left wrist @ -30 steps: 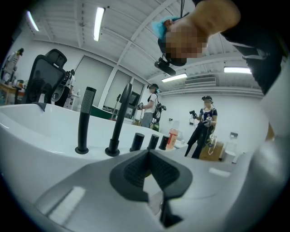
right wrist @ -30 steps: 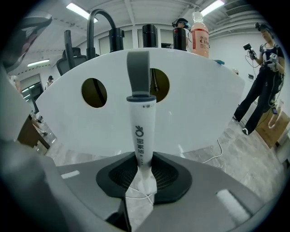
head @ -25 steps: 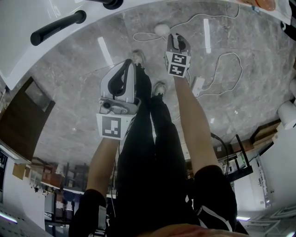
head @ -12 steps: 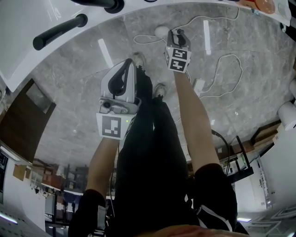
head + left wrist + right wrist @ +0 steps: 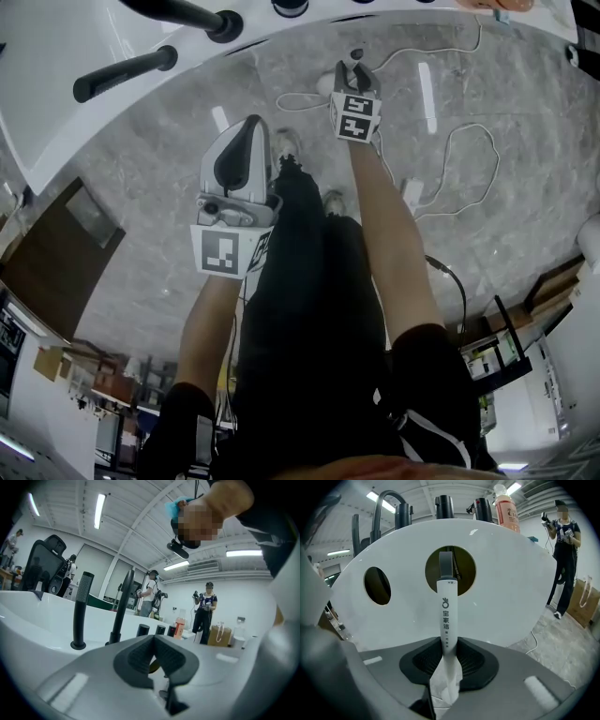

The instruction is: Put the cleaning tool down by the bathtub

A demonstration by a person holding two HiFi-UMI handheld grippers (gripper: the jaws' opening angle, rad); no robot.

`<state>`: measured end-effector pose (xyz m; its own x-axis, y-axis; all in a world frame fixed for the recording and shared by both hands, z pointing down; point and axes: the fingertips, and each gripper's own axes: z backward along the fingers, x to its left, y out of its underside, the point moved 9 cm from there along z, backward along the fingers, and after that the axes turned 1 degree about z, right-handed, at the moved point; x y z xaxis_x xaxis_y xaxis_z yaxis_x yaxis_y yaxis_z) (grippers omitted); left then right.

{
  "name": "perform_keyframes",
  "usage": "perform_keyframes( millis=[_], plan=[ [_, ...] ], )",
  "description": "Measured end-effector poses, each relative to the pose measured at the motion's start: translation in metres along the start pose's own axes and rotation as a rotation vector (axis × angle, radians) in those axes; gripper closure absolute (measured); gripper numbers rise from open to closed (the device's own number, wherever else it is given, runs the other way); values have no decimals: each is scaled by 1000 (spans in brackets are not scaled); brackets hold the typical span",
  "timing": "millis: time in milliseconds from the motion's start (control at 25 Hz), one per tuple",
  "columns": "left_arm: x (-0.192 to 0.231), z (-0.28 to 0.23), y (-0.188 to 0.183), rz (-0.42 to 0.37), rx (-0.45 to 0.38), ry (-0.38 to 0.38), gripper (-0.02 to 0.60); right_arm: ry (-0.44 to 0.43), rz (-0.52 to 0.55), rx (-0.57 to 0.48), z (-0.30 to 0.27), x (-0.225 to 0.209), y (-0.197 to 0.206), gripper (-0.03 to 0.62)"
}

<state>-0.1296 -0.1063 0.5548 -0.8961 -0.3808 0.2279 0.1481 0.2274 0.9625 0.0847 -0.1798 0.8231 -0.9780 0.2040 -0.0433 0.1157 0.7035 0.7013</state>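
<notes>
My right gripper [image 5: 449, 658] is shut on the cleaning tool's white handle [image 5: 447, 620], which runs up between the dark pads. The tool's wide white head [image 5: 506, 592], pierced by two round holes, fills the right gripper view. In the head view my right gripper [image 5: 356, 64] reaches close to the white bathtub rim [image 5: 112, 37]. My left gripper [image 5: 251, 127] hangs lower and to the left. In the left gripper view it [image 5: 154, 641] is shut with nothing held, and the bathtub [image 5: 37, 616] and its black taps [image 5: 79, 611] lie beyond.
Black taps [image 5: 122, 73] and knobs stand on the tub rim, with an orange bottle [image 5: 506, 508] beside them. White cables [image 5: 459, 141] and a power strip [image 5: 411, 192] lie on the grey marble floor. A dark cabinet [image 5: 56, 244] is at left. People [image 5: 204, 611] stand in the background.
The right gripper has moved with the tool toward the bathtub rim. The left gripper has stayed about where it was, and the head view has shifted a little.
</notes>
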Motion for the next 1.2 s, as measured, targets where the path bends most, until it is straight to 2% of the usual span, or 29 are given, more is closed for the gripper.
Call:
perform_keyframes(
  millis=[200, 440, 600, 1200],
  plan=[
    [-5, 0, 12, 5, -27, 6, 574, -10, 8, -47, -6, -5, 0, 496],
    [-5, 1, 23, -1, -16, 5, 574, -24, 19, -77, -13, -3, -1, 496],
    [0, -1, 23, 8, -39, -21, 574, -29, 24, -95, -18, 0, -1, 496],
    [7, -7, 32, -9, -68, -3, 574, -13, 23, -129, -44, 0, -11, 494]
  ],
)
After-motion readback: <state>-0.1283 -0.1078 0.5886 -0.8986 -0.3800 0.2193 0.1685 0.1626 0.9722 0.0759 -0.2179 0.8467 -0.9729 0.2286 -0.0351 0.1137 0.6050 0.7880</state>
